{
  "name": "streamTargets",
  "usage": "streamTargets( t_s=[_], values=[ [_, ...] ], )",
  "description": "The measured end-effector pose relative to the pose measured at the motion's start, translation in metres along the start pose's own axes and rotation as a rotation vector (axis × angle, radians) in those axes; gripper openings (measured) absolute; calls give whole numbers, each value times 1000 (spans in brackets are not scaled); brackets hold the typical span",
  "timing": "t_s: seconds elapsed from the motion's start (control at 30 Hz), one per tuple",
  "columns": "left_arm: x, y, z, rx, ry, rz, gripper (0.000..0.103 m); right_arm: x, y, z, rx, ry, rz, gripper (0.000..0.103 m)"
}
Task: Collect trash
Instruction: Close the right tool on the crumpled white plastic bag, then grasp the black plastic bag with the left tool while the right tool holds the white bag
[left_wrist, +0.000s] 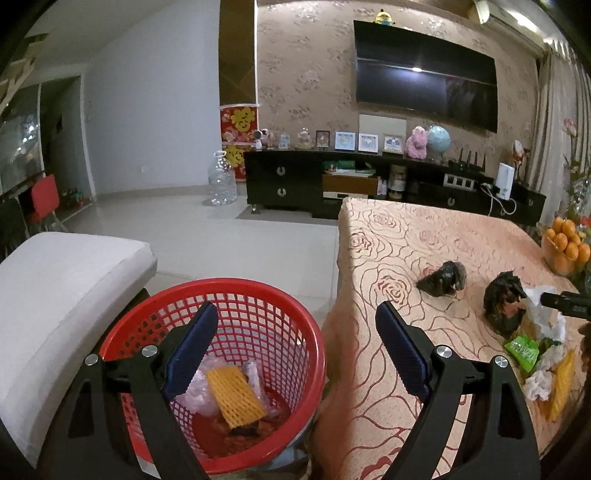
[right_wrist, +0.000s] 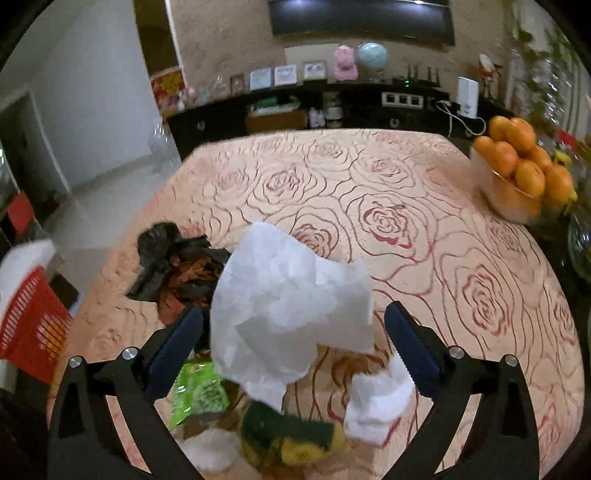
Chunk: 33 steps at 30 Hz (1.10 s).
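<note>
Right wrist view: my right gripper (right_wrist: 293, 325), jaws wide and empty, straddles the white paper (right_wrist: 288, 306); left gripper (left_wrist: 295, 347), jaws open and empty, over the red basket (left_wrist: 258, 295).

The mesh basket (left_wrist: 221, 354) stands on the floor below the left gripper (left_wrist: 295, 350), just left of the table (left_wrist: 424, 240). Inside it lies a foam net (left_wrist: 234, 395). A crumpled tissue (right_wrist: 291, 306) sits between the fingers of the right gripper (right_wrist: 293, 332). A snack wrapper (right_wrist: 199, 391) lies below-left of it, a sponge (right_wrist: 291, 432) beneath. A crumpled plastic bag (right_wrist: 177, 266) lies to the left. The bowl of oranges (right_wrist: 524, 173) stands far ahead, right.
</note>
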<state>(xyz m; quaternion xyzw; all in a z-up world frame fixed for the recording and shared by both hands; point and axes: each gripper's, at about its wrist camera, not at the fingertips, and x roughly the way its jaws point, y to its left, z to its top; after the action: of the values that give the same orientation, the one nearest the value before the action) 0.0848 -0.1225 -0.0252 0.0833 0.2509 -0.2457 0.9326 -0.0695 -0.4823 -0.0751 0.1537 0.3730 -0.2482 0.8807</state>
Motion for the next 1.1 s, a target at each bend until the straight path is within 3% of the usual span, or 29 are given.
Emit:
streamTargets(
  t_s=[0.27, 0.43, 0.47, 0.53, 0.7, 1.1],
  values=[
    [1, -6, 0, 29, 8, -5, 84, 45, 0, 8, -99, 105, -89, 94],
    [9, -20, 2, 68, 22, -12, 84, 57, -17, 10, -20, 180, -36, 54],
    [11, -22, 4, 67, 29, -24, 84, 58, -17, 10, -32, 180, -46, 53],
    [15, -26, 10, 57, 40, -53, 84, 56, -14, 10, -46, 181, -32, 38],
    [28, -47, 28, 70, 54, -111, 84, 52, -12, 11, -36, 189, 3, 22],
    [110, -125, 55, 159, 136, -243, 84, 6, -16, 16, 46, 73, 67, 20]
  ],
)
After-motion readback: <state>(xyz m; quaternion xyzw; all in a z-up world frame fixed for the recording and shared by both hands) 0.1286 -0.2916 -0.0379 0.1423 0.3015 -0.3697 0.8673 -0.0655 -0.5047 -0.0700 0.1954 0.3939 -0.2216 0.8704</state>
